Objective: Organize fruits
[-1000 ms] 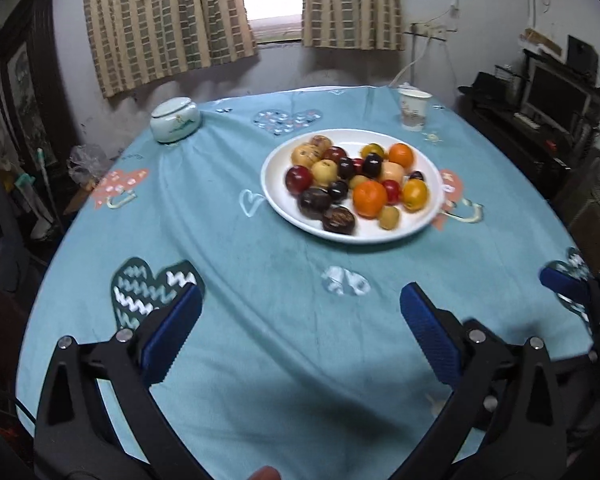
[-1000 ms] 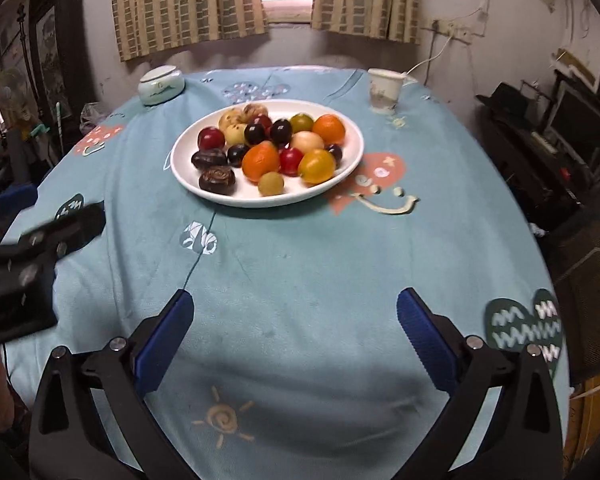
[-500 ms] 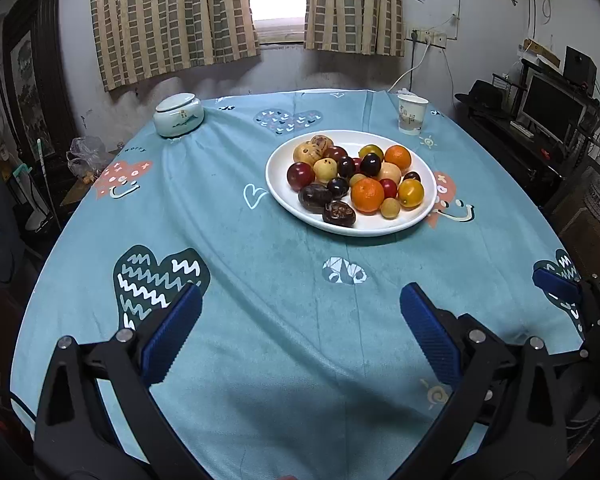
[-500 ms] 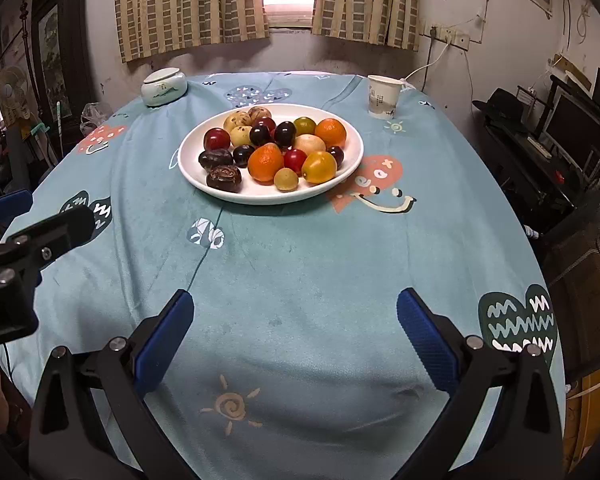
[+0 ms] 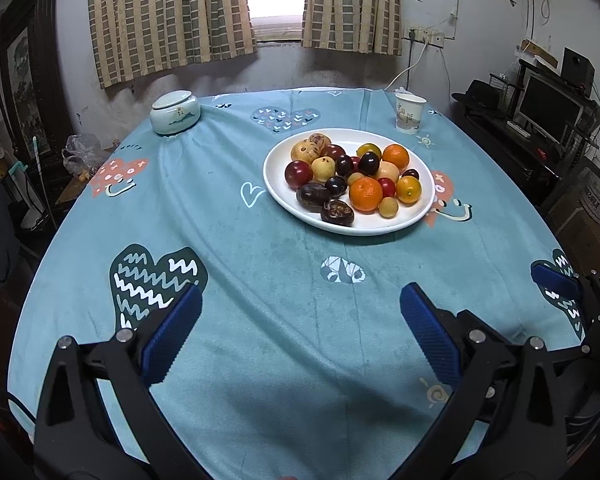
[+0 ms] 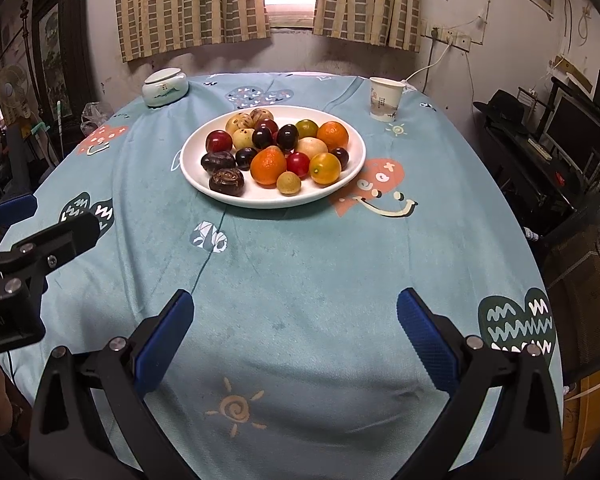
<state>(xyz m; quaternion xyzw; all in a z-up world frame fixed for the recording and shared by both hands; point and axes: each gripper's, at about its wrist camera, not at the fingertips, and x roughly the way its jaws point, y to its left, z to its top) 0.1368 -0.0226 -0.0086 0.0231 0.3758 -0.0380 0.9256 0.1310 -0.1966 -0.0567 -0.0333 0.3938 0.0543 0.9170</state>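
A white plate (image 5: 412, 222) (image 6: 352, 168) holds several mixed fruits: oranges (image 5: 365, 194) (image 6: 268, 166), dark plums (image 5: 369, 163) (image 6: 287, 137), red ones (image 5: 298, 173), yellow ones (image 5: 409, 189) and brown wrinkled ones (image 5: 337, 212) (image 6: 226, 181). It sits past the middle of a round table with a teal cloth. My left gripper (image 5: 300, 328) is open and empty above the near cloth. My right gripper (image 6: 294, 330) is open and empty, near the front edge. Both are well short of the plate.
A lidded ceramic jar (image 5: 175, 112) (image 6: 165, 87) stands at the far left and a paper cup (image 5: 409, 113) (image 6: 385, 98) at the far right. The right gripper shows at the right edge of the left view (image 5: 560, 280). A desk with a monitor (image 5: 548, 106) stands right of the table.
Both grippers have drawn back and risen, so the plate looks smaller and farther. Both stay open and empty.
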